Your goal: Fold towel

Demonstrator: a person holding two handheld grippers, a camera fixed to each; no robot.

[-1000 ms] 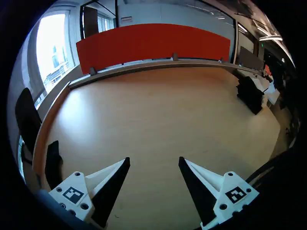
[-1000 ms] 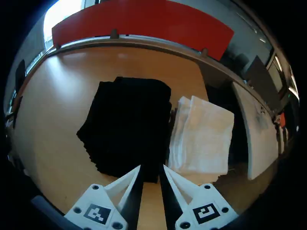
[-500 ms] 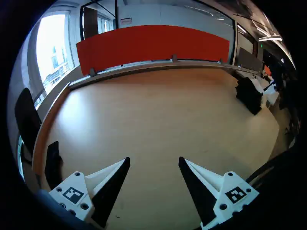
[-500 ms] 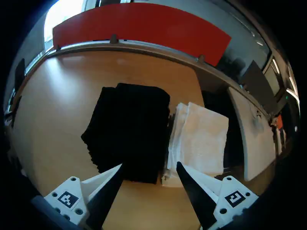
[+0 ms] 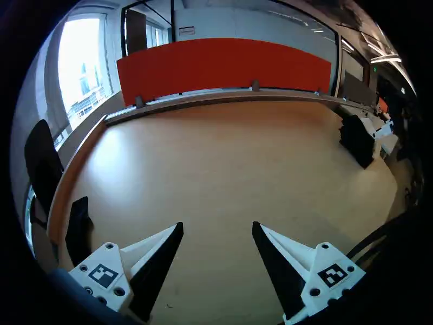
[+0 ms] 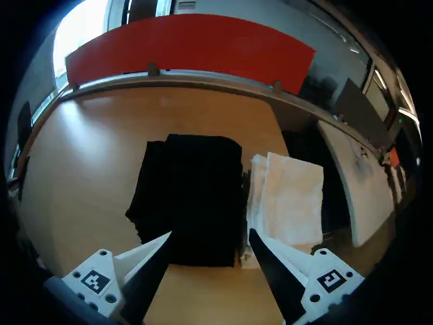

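Observation:
In the right gripper view a stack of folded black towels (image 6: pixel 190 197) lies on the wooden table (image 6: pixel 97 162). A stack of folded white towels (image 6: pixel 287 203) sits right beside it near the table's right edge. My right gripper (image 6: pixel 210 250) is open just above the near edge of the black stack, with nothing between its fingers. In the left gripper view my left gripper (image 5: pixel 217 244) stands open over bare wooden tabletop (image 5: pixel 227 157). The black stack (image 5: pixel 357 140) and a bit of the white one (image 5: pixel 387 130) lie far off at the right.
A red partition (image 5: pixel 222 64) runs along the table's far edge. A black chair (image 5: pixel 40 162) stands at the left by the window. Beyond the right edge stands another pale desk (image 6: pixel 363 187) with dark chairs.
My right gripper has gone from shut to open and drawn back a little from the black stack. The left gripper has shifted only slightly over the bare table.

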